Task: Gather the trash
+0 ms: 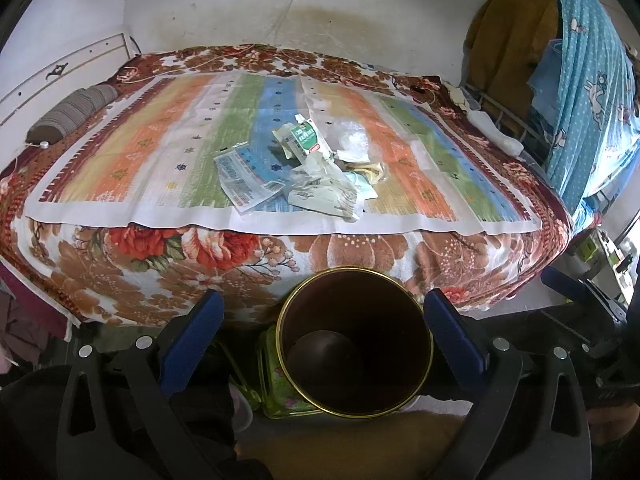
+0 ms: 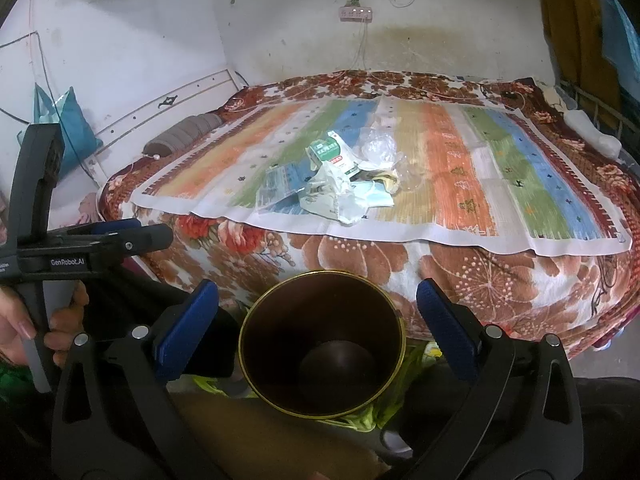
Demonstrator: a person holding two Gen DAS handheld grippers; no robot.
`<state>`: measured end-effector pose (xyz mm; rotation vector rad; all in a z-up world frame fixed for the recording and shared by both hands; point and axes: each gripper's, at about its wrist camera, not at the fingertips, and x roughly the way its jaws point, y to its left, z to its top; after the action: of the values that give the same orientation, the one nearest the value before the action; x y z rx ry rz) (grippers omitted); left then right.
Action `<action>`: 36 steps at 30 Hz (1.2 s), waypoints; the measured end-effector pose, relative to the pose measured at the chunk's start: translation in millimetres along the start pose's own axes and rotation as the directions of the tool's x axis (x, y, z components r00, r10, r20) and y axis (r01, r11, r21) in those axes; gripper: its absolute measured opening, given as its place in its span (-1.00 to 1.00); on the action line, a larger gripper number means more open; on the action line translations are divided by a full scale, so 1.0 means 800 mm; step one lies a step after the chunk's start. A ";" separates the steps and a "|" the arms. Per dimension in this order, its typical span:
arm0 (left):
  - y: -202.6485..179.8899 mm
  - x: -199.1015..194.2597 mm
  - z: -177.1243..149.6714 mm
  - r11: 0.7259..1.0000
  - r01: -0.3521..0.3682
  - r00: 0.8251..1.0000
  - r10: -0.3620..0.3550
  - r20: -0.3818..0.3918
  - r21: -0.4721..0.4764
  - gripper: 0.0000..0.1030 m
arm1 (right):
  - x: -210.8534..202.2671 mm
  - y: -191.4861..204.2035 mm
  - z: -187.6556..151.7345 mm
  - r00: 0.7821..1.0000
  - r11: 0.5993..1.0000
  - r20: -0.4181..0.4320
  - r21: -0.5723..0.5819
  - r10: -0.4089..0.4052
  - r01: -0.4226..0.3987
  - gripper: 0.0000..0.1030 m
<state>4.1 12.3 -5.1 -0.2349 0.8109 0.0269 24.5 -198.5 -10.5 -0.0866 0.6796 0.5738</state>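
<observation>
Crumpled paper-and-plastic trash [image 1: 304, 168] on striped cloth [image 1: 140, 152], round brass-rimmed bin [image 1: 354, 344] below (both grippers' fingers spread, holding nothing)

A lived-in bedroom in a home. A bed [image 1: 120, 264] spread with a red-and-brown floral blanket fills the room, a striped pastel cloth [image 1: 160, 152] laid over it and a grey striped pillow [image 1: 72, 110] by the white headboard [image 1: 60, 68]. The stained white wall [image 2: 440, 40] carries a pink power strip [image 2: 356, 13] with charging cables, and clothes hang on a rack [image 1: 560, 80] beside the bed.
</observation>
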 end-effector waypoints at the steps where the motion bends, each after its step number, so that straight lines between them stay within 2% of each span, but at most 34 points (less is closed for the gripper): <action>1: 0.000 0.000 0.000 1.000 0.001 1.000 -0.001 -0.001 0.001 0.89 | 0.000 0.000 0.000 1.000 1.000 0.000 0.000 0.000 0.000 0.83; 36: 0.007 0.001 0.000 1.000 0.003 1.000 -0.003 -0.008 -0.008 0.89 | 0.013 0.009 0.000 0.999 1.000 -0.046 -0.019 0.020 -0.021 0.83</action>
<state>4.3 17.6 -6.5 -0.2433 0.8182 0.0265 27.8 -187.6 -16.1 -0.1111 0.7200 0.5996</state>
